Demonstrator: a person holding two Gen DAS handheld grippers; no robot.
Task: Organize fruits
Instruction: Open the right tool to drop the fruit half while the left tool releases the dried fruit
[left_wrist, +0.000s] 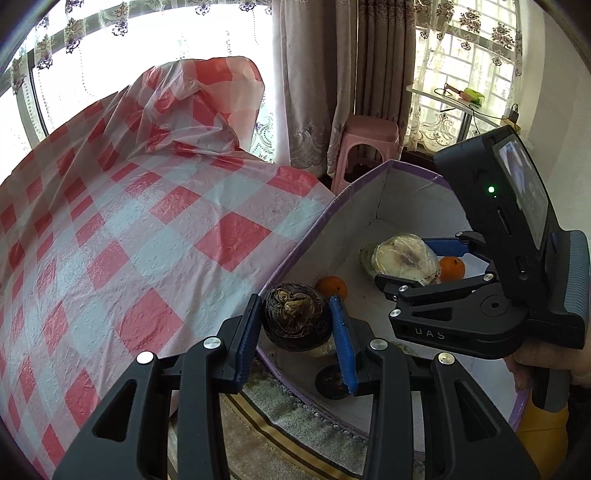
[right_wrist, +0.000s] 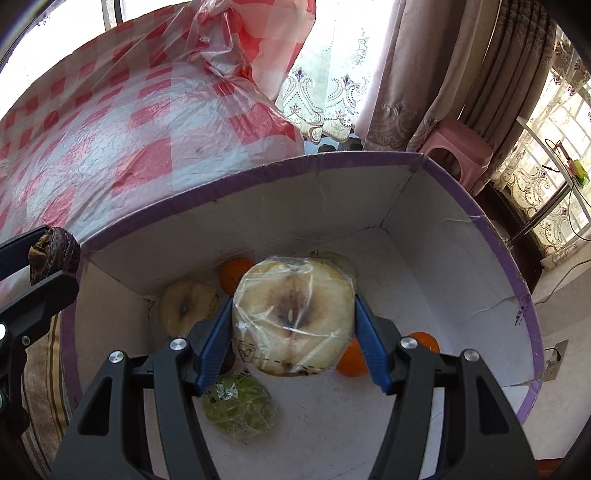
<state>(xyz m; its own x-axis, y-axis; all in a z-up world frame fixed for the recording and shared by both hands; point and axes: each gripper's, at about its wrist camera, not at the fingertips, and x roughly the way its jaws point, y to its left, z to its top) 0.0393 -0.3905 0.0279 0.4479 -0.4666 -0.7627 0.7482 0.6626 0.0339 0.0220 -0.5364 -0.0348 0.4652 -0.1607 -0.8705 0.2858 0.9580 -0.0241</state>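
My left gripper (left_wrist: 295, 332) is shut on a dark purple fruit (left_wrist: 297, 319) and holds it over the near rim of the purple-edged white box (left_wrist: 306, 240). My right gripper (right_wrist: 293, 328) is shut on a plastic-wrapped cut pale fruit half (right_wrist: 293, 317) and holds it above the box floor (right_wrist: 406, 295); it also shows in the left wrist view (left_wrist: 402, 258). In the box lie oranges (right_wrist: 352, 360), another pale fruit half (right_wrist: 186, 304) and a wrapped green fruit (right_wrist: 240, 406). The left gripper with the dark fruit (right_wrist: 55, 254) shows at the left edge.
A table under a red-and-white checked plastic cloth (left_wrist: 147, 229) stands left of the box. A pink stool (left_wrist: 367, 147) and curtains (left_wrist: 325, 81) are behind. A patterned rug (left_wrist: 277, 424) lies under the box.
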